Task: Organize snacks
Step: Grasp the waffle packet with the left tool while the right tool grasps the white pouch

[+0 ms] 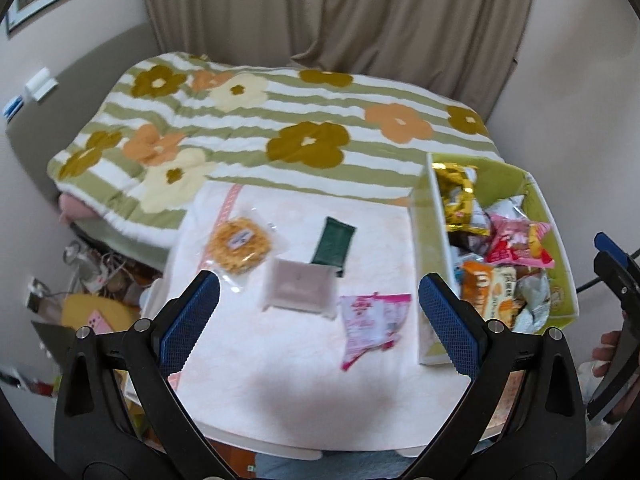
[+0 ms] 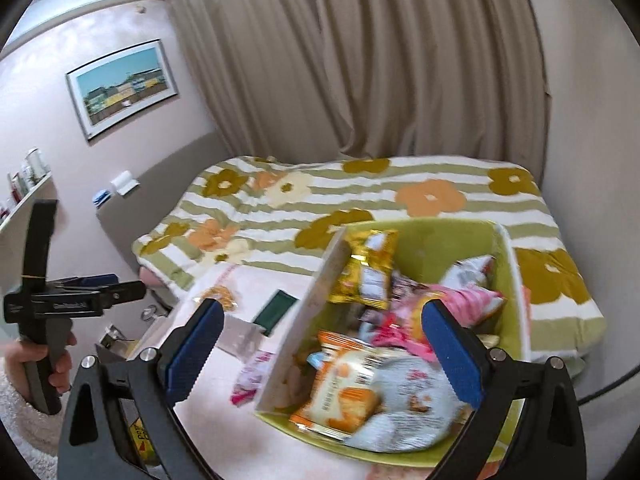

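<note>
Snacks are split between two places. A green box [image 1: 556,216] at the right end of the counter [image 1: 288,356] holds a loose heap of packets, among them a gold packet [image 1: 460,196] leaning against its white near wall and a pink packet [image 1: 516,240] on top. Four items lie flat on the counter, well apart from the box: a round fried cracker in clear wrap [image 1: 239,245], a dark green packet [image 1: 334,245], a pale grey-pink packet [image 1: 300,289] touching its lower end, and a pink-and-white wrapper [image 1: 374,322] nearest the box. The spread suggests these four are laid out singly so each can be picked without disturbing another.

Left tongs [image 1: 320,320] hang above the counter items, jaws wide apart and empty, roughly centred on the grey-pink packet. Right tongs [image 2: 324,348] hover over the box mouth, jaws likewise wide and holding nothing. Motion blur in the right wrist view makes the box contents hard to identify individually.

Counter surface is pale pink with a faint pattern, apparently a cloth. Behind it stands a bed [image 1: 280,128] with a green-striped flower quilt, beige curtains [image 1: 340,12], and a framed picture [image 2: 122,86] on the wall. Cables and clutter [image 1: 100,272] lie on the floor to the left.
</note>
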A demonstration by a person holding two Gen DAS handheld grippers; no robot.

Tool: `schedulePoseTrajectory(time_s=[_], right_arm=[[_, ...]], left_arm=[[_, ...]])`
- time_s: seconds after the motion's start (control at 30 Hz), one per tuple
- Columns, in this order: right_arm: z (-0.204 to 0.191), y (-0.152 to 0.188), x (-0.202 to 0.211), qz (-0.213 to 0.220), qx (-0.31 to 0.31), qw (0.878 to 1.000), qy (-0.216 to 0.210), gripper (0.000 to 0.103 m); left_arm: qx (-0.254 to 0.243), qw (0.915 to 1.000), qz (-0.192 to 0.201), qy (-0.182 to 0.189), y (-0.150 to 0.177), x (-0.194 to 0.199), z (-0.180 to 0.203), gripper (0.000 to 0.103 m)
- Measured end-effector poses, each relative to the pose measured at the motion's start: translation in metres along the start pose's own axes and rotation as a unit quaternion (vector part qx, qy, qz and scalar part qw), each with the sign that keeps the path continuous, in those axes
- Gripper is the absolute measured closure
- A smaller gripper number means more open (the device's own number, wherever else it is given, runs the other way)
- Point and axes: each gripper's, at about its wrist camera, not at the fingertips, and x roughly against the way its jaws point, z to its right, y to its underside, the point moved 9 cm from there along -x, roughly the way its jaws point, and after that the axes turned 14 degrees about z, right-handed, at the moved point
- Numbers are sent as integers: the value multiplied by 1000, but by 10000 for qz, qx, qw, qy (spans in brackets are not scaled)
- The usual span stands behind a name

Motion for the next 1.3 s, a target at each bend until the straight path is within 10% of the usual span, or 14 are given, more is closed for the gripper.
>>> schedulePoseTrajectory(time_s=[0.6, 1.3], right_arm=[[-147, 51, -124, -998, 47, 9950, 54, 4], [-152, 197, -242, -1954, -467, 9653, 1667, 4]], left_arm=[[-693, 9927, -661, 731, -4, -79, -116, 4], [-1756, 9460, -1916, 1940, 59, -233, -125, 4]])
